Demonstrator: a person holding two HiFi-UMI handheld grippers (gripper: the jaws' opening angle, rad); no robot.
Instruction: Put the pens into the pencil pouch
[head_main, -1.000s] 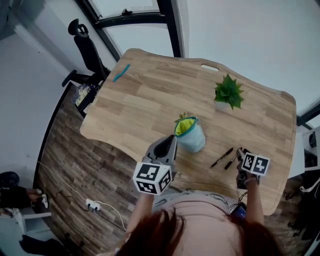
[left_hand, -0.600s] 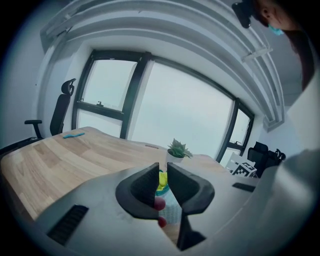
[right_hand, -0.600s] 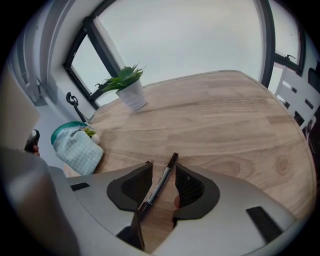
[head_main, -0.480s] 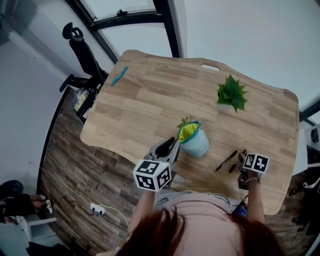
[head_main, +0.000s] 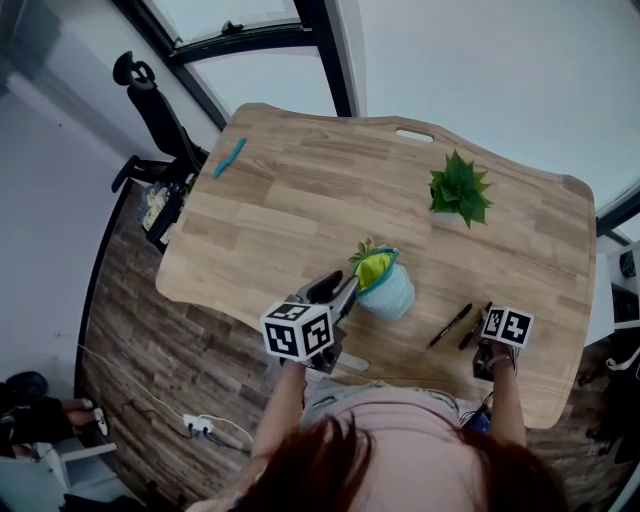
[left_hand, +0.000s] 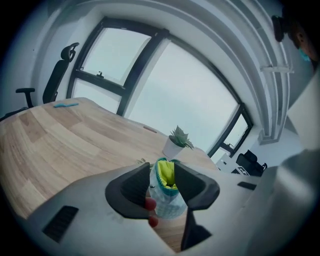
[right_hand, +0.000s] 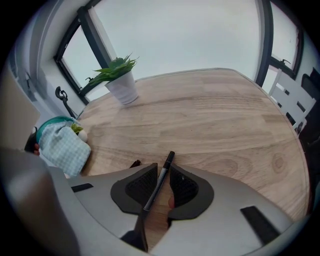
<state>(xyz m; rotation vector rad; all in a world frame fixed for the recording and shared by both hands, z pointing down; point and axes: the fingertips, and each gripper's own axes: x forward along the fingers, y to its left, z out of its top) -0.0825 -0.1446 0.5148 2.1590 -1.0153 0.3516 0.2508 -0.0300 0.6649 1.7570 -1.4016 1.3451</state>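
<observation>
two pens (head_main: 449, 325) flat on the wooden surface (head_main: 300, 200), just right of the upright pencil pouch (head_main: 390, 292). right tongs (right_hand: 161, 172) just closing, astride one of the pens, pads not yet pinching. left tongs (left_hand: 162, 176) just opened wide, framing the pouch's yellow-lined mouth.

Pink top (head_main: 400, 415), grey hand-held grippers (left_hand: 161, 181) (right_hand: 161, 182), black-and-white marker cubes (head_main: 297, 332) (head_main: 508, 326)

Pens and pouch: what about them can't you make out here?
Pouch inside: left gripper view, its own rim hides any contents.
Second pen: right gripper view, almost wholly behind the right gripper, whose jaws have just been closing round the first pen.
Teal thing: head view, too small to name.
</observation>
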